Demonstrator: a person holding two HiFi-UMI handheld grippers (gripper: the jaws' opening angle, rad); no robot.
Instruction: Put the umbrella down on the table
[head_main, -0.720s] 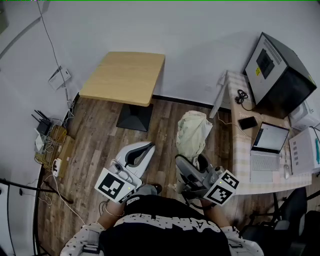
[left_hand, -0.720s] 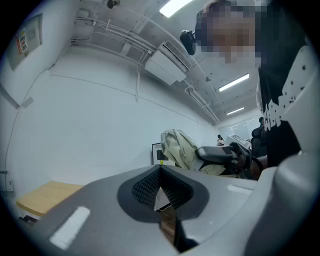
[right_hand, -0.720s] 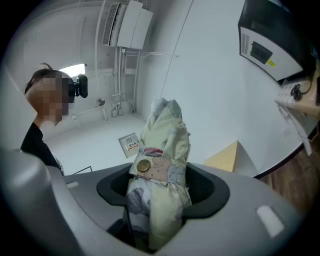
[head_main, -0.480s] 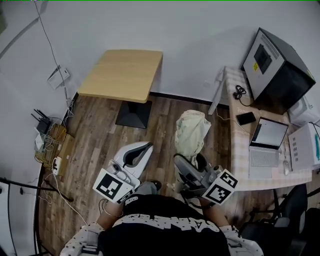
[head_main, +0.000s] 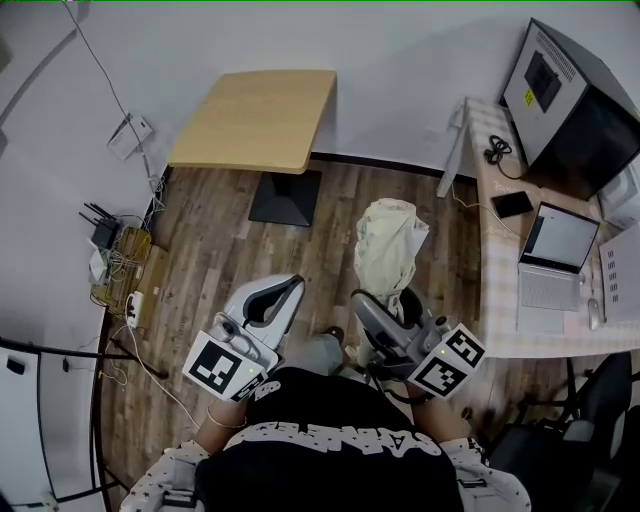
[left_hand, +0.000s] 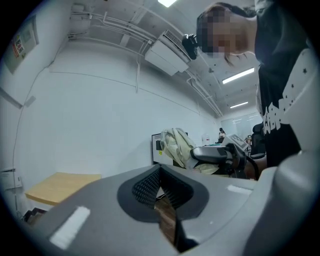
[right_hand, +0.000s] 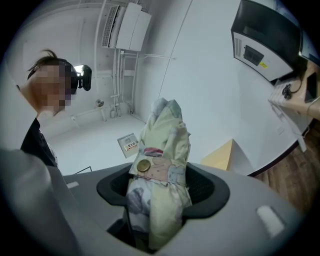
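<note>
Well short of the light wooden square bench (head_main: 262, 118), right gripper (head_main: 385, 312) grasps pale-yellow folded fabric umbrella (head_main: 388, 248), left gripper (head_main: 284, 291) clenched empty; slack cloth could slide free.

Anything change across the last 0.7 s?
Only the head view shifted: the wooden table and desk slid slightly up and right in frame. Nothing taken or released. Right tongs stay shut on the folded umbrella; left tongs stay empty.
</note>
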